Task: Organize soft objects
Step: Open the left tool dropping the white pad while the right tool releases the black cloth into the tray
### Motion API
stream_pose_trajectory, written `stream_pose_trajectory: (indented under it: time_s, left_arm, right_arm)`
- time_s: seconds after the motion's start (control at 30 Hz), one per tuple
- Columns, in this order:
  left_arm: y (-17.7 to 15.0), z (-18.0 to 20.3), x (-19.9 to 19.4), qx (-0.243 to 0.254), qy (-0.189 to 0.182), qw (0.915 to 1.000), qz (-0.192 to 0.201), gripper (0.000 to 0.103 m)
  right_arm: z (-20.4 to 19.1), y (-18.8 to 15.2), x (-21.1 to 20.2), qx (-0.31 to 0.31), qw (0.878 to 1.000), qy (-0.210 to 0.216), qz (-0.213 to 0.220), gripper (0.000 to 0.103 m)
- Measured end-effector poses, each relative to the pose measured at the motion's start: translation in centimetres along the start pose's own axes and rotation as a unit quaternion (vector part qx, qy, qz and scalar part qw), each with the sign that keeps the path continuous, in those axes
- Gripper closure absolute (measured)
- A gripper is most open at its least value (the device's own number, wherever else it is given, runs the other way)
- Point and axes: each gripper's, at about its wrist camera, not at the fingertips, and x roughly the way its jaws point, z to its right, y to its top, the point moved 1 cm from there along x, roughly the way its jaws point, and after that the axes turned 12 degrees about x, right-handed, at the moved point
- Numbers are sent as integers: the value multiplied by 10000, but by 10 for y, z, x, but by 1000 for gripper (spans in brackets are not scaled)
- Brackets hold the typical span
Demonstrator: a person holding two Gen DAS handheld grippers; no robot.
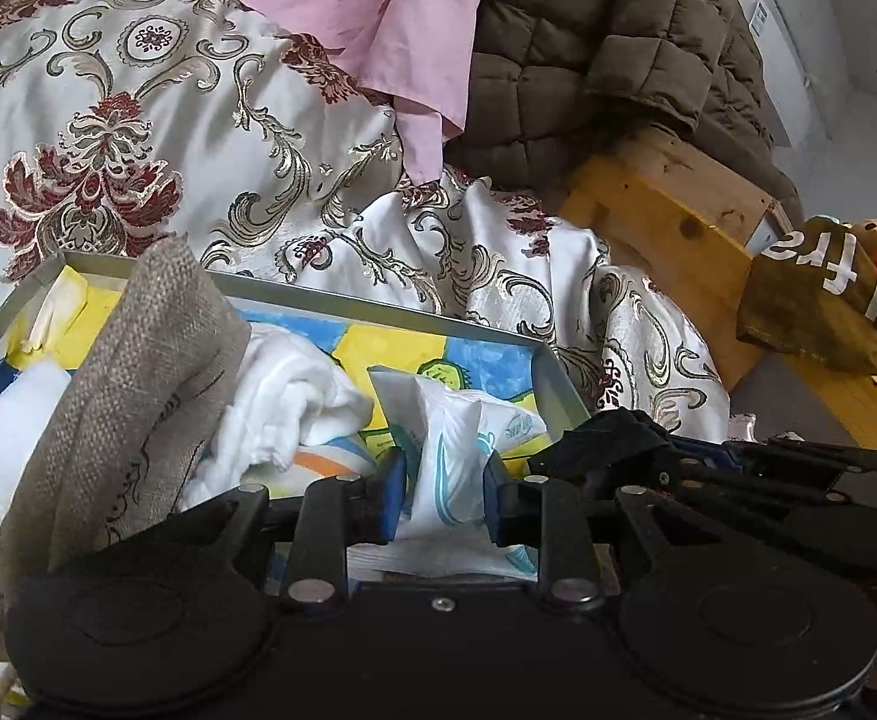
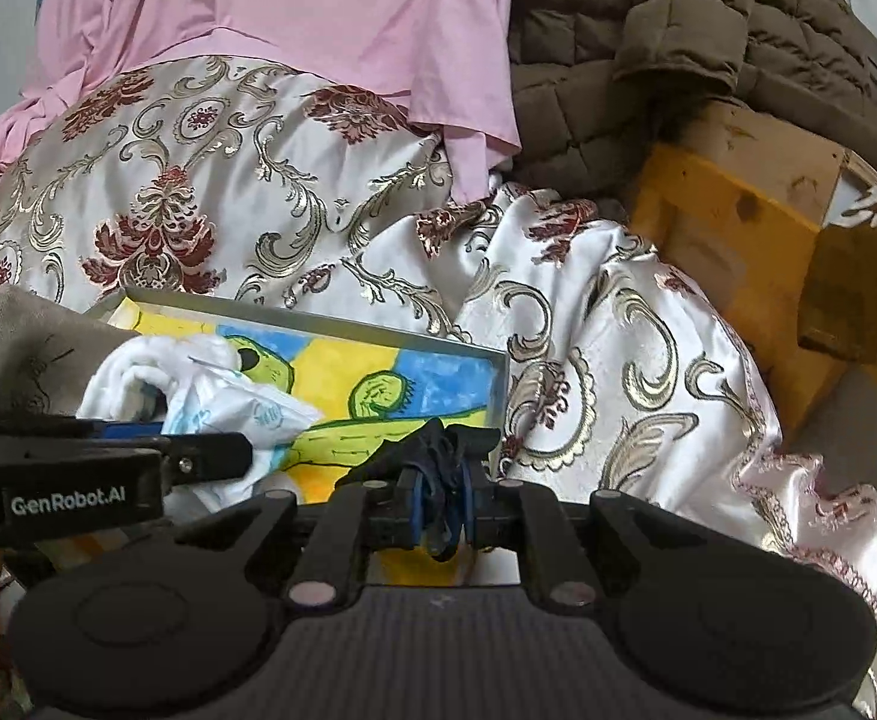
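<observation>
Left wrist view: a shallow metal tray (image 1: 549, 372) with a bottom painted yellow, blue and green is seen lying on a satin bedspread (image 1: 210, 138) patterned in gold scrolls and dark red flowers. A pink cloth (image 1: 390, 18) is draped over the far part of the bedspread, and a brown quilted jacket (image 1: 606, 60) is heaped to its right, partly over a wooden frame (image 1: 666, 222). A pale wall is glimpsed at the far right, and a brown bag (image 1: 816, 300) with white lettering hangs at the right edge.

Inside the tray a burlap pouch (image 1: 138, 384) is propped at the left, with a white cloth (image 1: 294, 402) bunched beside it. A white packet (image 1: 450, 456) printed in light blue is held between the blue pads of the left gripper (image 1: 444, 492), whose jaws are only narrowly parted and pressed against the packet's sides, over the tray's near part.

In the right wrist view, the right gripper (image 2: 441, 516) is seen with its jaws almost fully closed on a dark cloth (image 2: 432, 450), bunched between the pads above the tray's near right corner. The left gripper and the packet are seen at the left of that view.
</observation>
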Motion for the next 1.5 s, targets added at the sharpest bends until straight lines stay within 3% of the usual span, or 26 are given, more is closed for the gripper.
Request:
stream_pose_trajectory:
  time_s: [0.17, 0.37, 0.5, 0.97, 1.13, 1.5]
  left_arm:
    - [-3, 2, -2, 37, 53, 10000, -55, 71]
    - [-4, 3, -8, 65, 153, 9998, -86, 58]
    - [-9, -1, -17, -33, 151, 9998, -85, 48]
    - [-13, 6, -42, 219, 272, 9993, -132, 36]
    - [-14, 5, -61, 172, 333, 9992, 98, 28]
    - [-20, 1, -122, 210, 789, 9945, 650, 9]
  right_arm:
    - [3, -2, -5, 37, 10000, 25, 1, 81]
    - [4, -4, -13, 17, 10000, 82, -17, 70]
    - [5, -6, -21, 16, 9999, 123, 8, 52]
    - [7, -11, -58, -30, 9998, 135, 136, 34]
    - [8, -9, -73, 25, 9995, 159, 290, 19]
    - [-1, -15, -116, 61, 9977, 335, 592, 7]
